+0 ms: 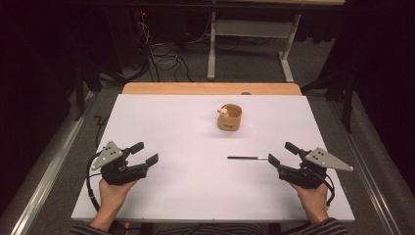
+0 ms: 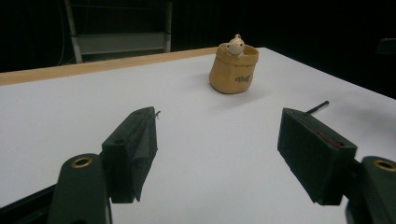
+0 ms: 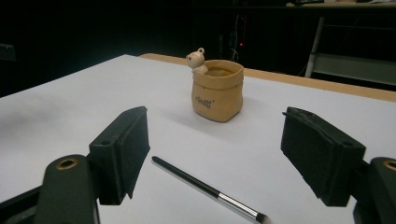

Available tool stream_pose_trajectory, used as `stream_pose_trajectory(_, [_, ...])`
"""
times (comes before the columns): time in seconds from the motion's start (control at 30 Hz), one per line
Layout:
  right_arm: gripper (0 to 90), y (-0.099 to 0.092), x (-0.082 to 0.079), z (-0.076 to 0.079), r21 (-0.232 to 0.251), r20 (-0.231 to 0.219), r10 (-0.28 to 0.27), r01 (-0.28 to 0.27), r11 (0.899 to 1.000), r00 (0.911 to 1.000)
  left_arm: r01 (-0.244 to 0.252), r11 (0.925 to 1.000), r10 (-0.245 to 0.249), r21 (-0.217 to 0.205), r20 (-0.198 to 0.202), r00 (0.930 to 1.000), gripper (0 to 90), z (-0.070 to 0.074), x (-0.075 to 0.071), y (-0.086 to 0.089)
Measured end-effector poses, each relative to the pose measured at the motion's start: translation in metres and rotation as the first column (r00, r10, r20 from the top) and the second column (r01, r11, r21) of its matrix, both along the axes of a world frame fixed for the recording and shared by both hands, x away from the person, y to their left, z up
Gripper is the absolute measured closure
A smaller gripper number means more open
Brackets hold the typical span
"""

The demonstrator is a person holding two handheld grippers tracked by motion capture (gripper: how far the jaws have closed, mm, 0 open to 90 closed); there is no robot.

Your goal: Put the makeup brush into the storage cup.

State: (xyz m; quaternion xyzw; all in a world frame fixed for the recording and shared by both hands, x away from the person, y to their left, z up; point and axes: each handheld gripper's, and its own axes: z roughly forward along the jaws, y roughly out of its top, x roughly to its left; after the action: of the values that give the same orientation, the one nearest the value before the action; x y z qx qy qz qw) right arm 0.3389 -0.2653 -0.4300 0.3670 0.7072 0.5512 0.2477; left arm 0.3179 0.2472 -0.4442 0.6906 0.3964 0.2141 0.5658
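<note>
Black jaws of the right hand-held gripper stand wide apart and hold nothing, and just ahead of them a slim brush lies flat on the white table, its dark handle running toward a silver ferrule and a pale tip at the near end. From the high view the brush sits right of centre, its tip close to that gripper, with the tan pot farther back and well apart from it. It looks light, stiff and thin, and smooth enough to roll or slip, so the likely best hold is across the handle near its middle, jaws square to its length and low to the surface. The left hand-held gripper rests at the near left, also spread wide and empty. A small bear figure peeks over the pot's rim. The table is bare, matte and white with a wooden far edge; beyond it the room is dark, with cables on the floor and a grey metal frame.
</note>
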Motion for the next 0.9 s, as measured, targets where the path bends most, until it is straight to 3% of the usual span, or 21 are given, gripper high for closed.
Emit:
stream_pose_trajectory(0.4, [26.0, 0.005, 0.007, 0.007, 0.05, 0.017, 0.013, -0.014, 0.999, 0.9998, -0.001, 1.0, 0.001, 0.002, 0.0, 1.0, 28.9, 0.0, 0.0, 0.0])
stream_pose_trajectory(0.9, [27.6, 0.015, 0.02, 0.012, 0.041, -0.001, 0.013, -0.013, 0.999, 0.9999, 0.003, 1.0, -0.003, 0.004, 0.0, 1.0, 28.8, 0.0, -0.001, -0.001])
